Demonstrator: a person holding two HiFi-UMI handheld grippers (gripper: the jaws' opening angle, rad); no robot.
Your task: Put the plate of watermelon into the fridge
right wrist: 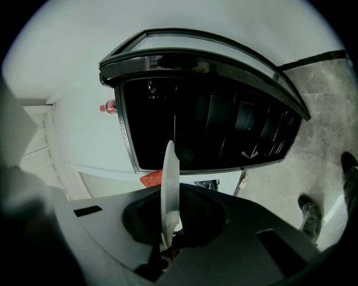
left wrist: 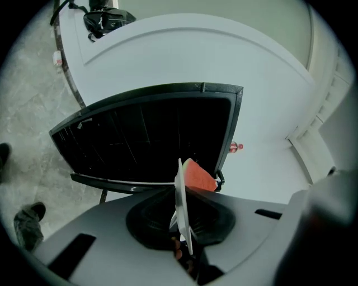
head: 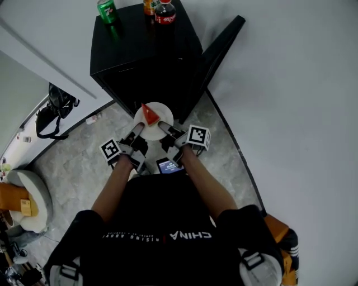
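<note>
A white plate [head: 158, 111] carrying a red watermelon wedge [head: 149, 114] is held level in front of the black mini fridge [head: 146, 56], whose door [head: 224, 43] stands open to the right. My left gripper [head: 138, 129] is shut on the plate's near left rim, and my right gripper [head: 164, 127] is shut on its near right rim. The left gripper view has the plate [left wrist: 181, 195] edge-on between the jaws of the left gripper [left wrist: 180, 246], the wedge [left wrist: 199, 176] behind it and the dark fridge interior [left wrist: 145, 139] beyond. The right gripper [right wrist: 168, 244] likewise pinches the plate [right wrist: 169, 184], with the wedge [right wrist: 152, 179] to its left.
A green can [head: 107, 10], an orange bottle [head: 149, 5] and a cola bottle [head: 165, 12] stand on the fridge top. A black bag [head: 53, 111] lies on the marble floor at left. White walls flank the fridge. My feet [right wrist: 310, 215] show below.
</note>
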